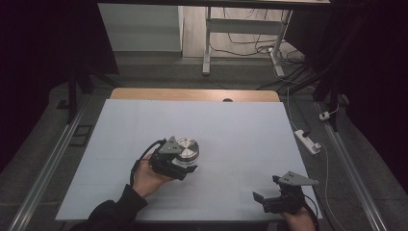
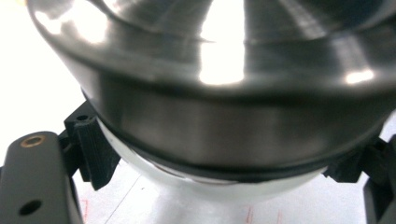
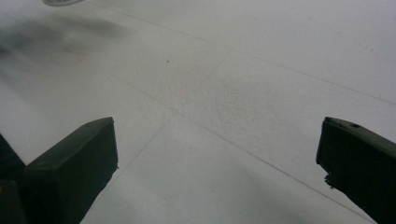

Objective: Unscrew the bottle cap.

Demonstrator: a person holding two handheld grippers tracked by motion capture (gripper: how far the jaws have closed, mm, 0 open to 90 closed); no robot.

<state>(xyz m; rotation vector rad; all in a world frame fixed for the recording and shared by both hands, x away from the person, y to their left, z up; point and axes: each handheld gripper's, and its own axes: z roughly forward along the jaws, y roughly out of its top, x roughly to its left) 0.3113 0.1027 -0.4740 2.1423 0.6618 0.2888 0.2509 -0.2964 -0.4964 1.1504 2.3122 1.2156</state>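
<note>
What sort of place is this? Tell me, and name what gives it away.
Probably a lab or recording workspace, not a home: a white-covered table ringed by dark curtains, a power strip with cables on the floor, and a height-adjustable desk frame behind.

From my remote station the high view is dim, dark toward its edges, with the white table (image 1: 192, 120) moderately lit. The left gripper view is overexposed and blurred, glare streaking the metal lid (image 2: 224, 70). The right gripper view is grey, soft, grainy.

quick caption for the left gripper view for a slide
Left gripper shut on a metal-lidded white jar, its jaws pressing the jar's sides just below the lid.
</note>
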